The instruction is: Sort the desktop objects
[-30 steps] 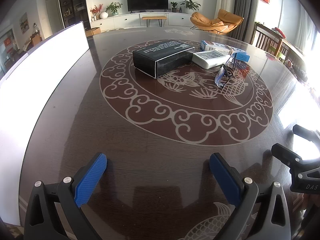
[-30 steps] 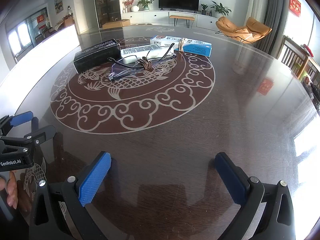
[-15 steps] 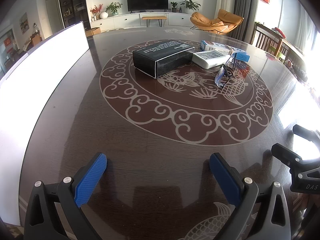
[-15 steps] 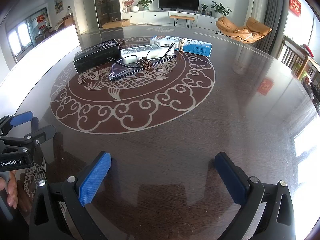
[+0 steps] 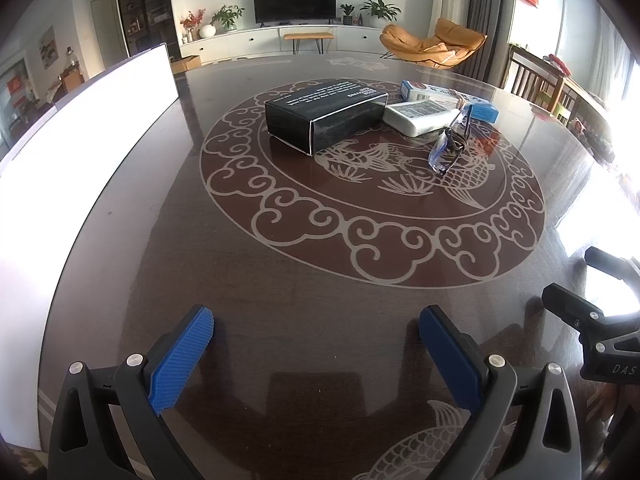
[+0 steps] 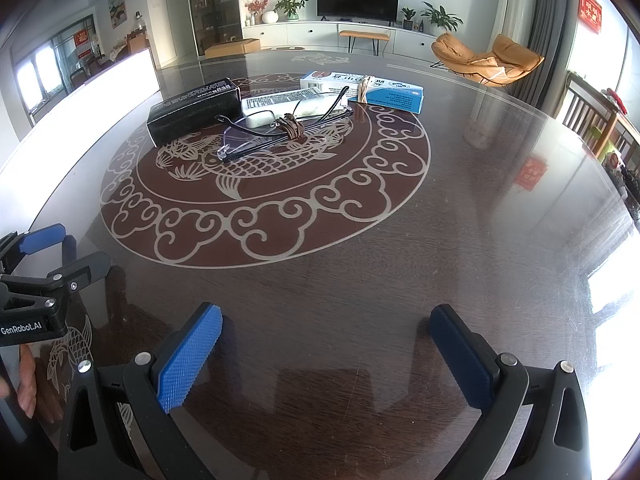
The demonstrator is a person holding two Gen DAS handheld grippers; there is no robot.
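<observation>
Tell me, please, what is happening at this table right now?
A person holds two handheld grippers low over the near edge of a dark round table, about to sort its objects. The left gripper and right gripper are both open and empty. Nothing is being handled: a black box, a white packet, a blue and white box and a pair of glasses sit clustered at the centre, out in front of both grippers.
</observation>
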